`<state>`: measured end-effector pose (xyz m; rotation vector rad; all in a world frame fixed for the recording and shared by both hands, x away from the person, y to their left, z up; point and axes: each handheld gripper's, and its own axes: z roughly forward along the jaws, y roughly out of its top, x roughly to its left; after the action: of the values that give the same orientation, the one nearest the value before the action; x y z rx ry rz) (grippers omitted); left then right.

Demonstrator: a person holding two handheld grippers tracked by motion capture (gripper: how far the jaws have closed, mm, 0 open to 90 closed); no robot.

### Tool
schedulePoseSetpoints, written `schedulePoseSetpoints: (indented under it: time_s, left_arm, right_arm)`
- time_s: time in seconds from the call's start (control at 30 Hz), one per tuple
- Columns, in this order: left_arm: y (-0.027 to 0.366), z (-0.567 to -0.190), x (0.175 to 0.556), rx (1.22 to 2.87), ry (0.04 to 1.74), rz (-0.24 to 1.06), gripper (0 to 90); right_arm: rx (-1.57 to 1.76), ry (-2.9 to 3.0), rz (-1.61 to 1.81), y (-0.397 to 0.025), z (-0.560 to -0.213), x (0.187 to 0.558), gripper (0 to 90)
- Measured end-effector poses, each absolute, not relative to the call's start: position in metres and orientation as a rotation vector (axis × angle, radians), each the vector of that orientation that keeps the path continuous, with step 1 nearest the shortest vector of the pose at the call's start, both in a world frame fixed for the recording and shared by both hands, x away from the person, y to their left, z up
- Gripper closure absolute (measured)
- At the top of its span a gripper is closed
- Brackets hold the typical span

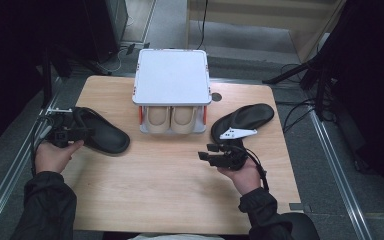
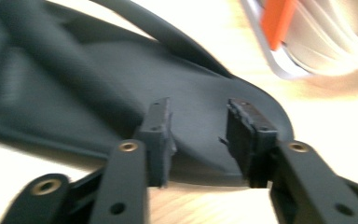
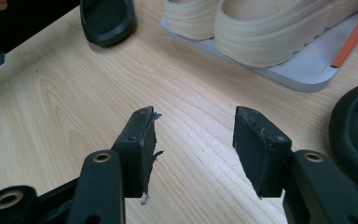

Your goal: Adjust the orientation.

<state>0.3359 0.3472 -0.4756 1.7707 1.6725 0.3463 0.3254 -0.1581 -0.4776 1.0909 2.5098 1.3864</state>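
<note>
Lying slantwise, left slipper [image 1: 100,132] (toe toward rack)

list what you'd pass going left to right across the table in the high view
left gripper → left black slipper → white shoe rack with the beige shoes → right gripper → right black slipper

beige shoes [image 1: 171,119] | white rack [image 1: 171,76] | wooden table [image 1: 160,185]

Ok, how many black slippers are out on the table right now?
2. One black slipper lies at the table's left, at the open left gripper. The other black slipper lies at the right, beyond the open right gripper. None looks hidden.
</note>
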Motion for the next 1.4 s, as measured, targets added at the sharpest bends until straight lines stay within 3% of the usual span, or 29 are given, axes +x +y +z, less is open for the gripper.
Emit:
schedulePoseSetpoints:
  time_s: [0.4, 0.73, 1.4]
  left_arm:
    - [0.364, -0.493, 0.352, 1.742, 1.786, 0.359, 42.6]
    - [0.362, -0.504, 0.370, 1.743, 1.838, 0.350, 42.3]
    - [0.367, -0.509, 0.387, 1.701, 1.861, 0.283, 56.7]
  right_arm:
    - [1.087, 2.512, 1.378, -0.157, -0.478, 0.325, 49.4]
    - [1.105, 2.501, 1.369, -0.161, -0.479, 0.323, 49.4]
    - [1.147, 2.466, 1.355, -0.172, -0.480, 0.315, 49.4]
